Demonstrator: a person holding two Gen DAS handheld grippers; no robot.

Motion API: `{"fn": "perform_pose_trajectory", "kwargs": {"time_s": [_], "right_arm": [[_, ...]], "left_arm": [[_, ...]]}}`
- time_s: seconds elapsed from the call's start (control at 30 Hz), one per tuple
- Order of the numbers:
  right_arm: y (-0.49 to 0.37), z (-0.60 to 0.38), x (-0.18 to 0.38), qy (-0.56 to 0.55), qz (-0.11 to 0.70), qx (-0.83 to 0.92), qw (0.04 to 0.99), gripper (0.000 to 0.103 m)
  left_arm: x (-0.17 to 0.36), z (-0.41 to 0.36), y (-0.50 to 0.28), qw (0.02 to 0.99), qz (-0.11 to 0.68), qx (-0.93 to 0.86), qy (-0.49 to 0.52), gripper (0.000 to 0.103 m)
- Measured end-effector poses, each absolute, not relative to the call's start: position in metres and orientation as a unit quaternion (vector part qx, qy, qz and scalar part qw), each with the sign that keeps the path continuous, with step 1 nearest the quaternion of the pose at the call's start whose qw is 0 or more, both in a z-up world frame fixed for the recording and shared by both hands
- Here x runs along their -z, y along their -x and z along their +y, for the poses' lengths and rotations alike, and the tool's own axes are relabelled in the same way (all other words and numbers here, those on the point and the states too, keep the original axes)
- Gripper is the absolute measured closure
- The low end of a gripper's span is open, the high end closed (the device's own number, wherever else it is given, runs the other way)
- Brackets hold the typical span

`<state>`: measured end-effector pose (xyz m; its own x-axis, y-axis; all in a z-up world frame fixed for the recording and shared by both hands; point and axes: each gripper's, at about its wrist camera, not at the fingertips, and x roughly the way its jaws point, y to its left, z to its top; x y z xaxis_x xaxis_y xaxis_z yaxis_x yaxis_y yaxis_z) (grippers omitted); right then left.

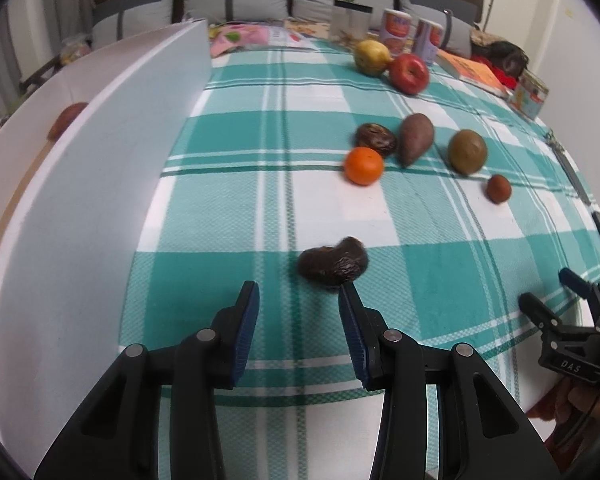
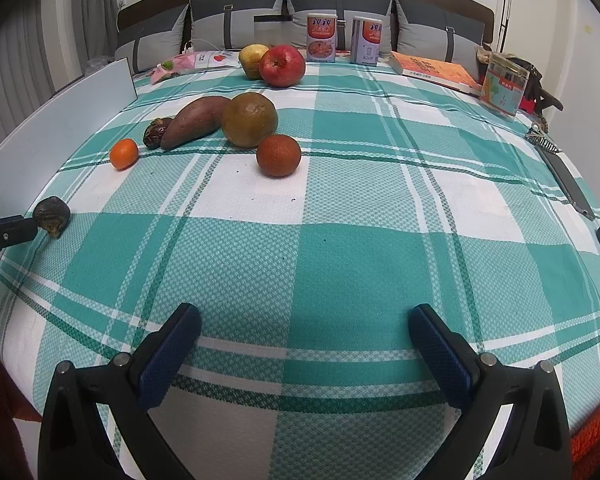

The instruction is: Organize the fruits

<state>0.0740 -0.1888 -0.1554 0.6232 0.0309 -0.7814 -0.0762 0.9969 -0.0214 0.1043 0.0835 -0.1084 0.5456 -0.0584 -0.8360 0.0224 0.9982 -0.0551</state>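
On the green-checked cloth [image 1: 228, 264] a dark wrinkled fruit [image 1: 334, 264] lies just past my left gripper [image 1: 298, 292]. Its jaws stand apart with nothing between them, and the right fingertip [image 1: 348, 292] is at the fruit's near edge. Farther off sit an orange [image 1: 363, 166], a second dark fruit [image 1: 376, 140], a sweet potato [image 1: 415, 138], a green-brown fruit [image 1: 467, 151], a small red-brown fruit [image 1: 499, 188], a pear [image 1: 372, 57] and a red apple [image 1: 409, 73]. My right gripper [image 2: 304, 320] hangs wide open over bare cloth [image 2: 340, 240], far from the fruit.
A tall white board [image 1: 100, 180] walls off the left side, with a reddish fruit [image 1: 66, 120] behind it. Two cans [image 2: 322, 38], an orange book [image 2: 436, 70] and a printed box [image 2: 502, 88] stand at the back. Keys [image 2: 540, 136] and a dark flat object [image 2: 572, 188] lie along the right edge.
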Motion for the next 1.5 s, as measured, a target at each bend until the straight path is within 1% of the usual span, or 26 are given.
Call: {"fn": "perform_pose_trajectory", "kwargs": {"time_s": [0.13,0.47,0.5,0.53,0.6,0.63,0.8,0.83,0.87,0.9,0.97,1.0,1.07,1.13,1.17,1.27,1.3,1.33,1.37,1.5], "right_arm": [[-0.074,-0.189,0.155,0.026,0.433,-0.030,0.901,0.000],[-0.074,-0.189,0.154,0.027,0.428,-0.030,0.903,0.000],[-0.074,-0.189,0.155,0.027,0.427,-0.031,0.903,0.000],[-0.074,-0.189,0.155,0.027,0.427,-0.031,0.904,0.000],[-0.073,-0.189,0.155,0.027,0.424,-0.032,0.905,0.000],[-0.073,-0.189,0.155,0.027,0.423,-0.032,0.905,0.000],[-0.074,-0.191,0.154,0.024,0.430,-0.039,0.902,0.000],[-0.076,-0.194,0.152,0.018,0.438,-0.049,0.898,0.000],[-0.079,-0.202,0.147,-0.007,0.438,-0.064,0.897,0.000],[-0.080,-0.211,0.141,-0.034,0.429,-0.073,0.900,0.000],[-0.086,-0.230,0.125,-0.081,0.394,-0.072,0.913,0.000],[-0.093,-0.232,0.122,-0.086,0.393,-0.073,0.912,0.000],[-0.120,-0.227,0.118,-0.083,0.414,-0.105,0.900,0.005],[-0.146,-0.213,0.118,-0.070,0.432,-0.141,0.888,0.021],[-0.160,-0.206,0.119,-0.063,0.444,-0.145,0.882,0.022],[-0.187,-0.190,0.125,-0.045,0.461,-0.141,0.875,0.033],[-0.194,-0.186,0.129,-0.033,0.471,-0.137,0.871,0.046],[-0.199,-0.182,0.135,-0.021,0.484,-0.135,0.864,0.066],[-0.203,-0.178,0.139,-0.008,0.494,-0.134,0.859,0.072],[-0.194,-0.182,0.122,-0.003,0.477,-0.146,0.867,0.073]], "left_arm": [[0.109,0.089,-0.114,0.883,0.467,0.021,0.042,0.060],[0.114,0.062,-0.150,0.884,0.465,0.047,0.025,0.058],[0.112,0.063,-0.149,0.884,0.463,0.050,0.028,0.053],[0.111,0.066,-0.147,0.886,0.460,0.051,0.028,0.039],[0.110,0.071,-0.144,0.890,0.452,0.051,0.026,0.024],[0.111,0.073,-0.143,0.892,0.448,0.052,0.025,0.024],[0.119,0.068,-0.157,0.894,0.445,0.054,0.012,0.025],[0.121,0.065,-0.160,0.894,0.444,0.052,0.003,0.032],[0.123,0.063,-0.161,0.895,0.442,0.052,-0.004,0.043],[0.125,0.062,-0.163,0.893,0.446,0.055,-0.007,0.058],[0.123,0.063,-0.158,0.897,0.437,0.060,-0.003,0.059],[0.121,0.064,-0.155,0.900,0.432,0.061,-0.003,0.059],[0.117,0.067,-0.149,0.900,0.432,0.058,0.003,0.059],[0.114,0.071,-0.145,0.897,0.437,0.057,0.022,0.059],[0.112,0.073,-0.142,0.896,0.440,0.057,0.030,0.059],[0.108,0.075,-0.133,0.893,0.446,0.052,0.037,0.059],[0.108,0.076,-0.132,0.891,0.450,0.052,0.039,0.059],[0.109,0.077,-0.130,0.888,0.454,0.051,0.042,0.059],[0.109,0.079,-0.128,0.886,0.458,0.050,0.045,0.059],[0.101,0.087,-0.121,0.877,0.471,0.056,0.079,0.059]]}}
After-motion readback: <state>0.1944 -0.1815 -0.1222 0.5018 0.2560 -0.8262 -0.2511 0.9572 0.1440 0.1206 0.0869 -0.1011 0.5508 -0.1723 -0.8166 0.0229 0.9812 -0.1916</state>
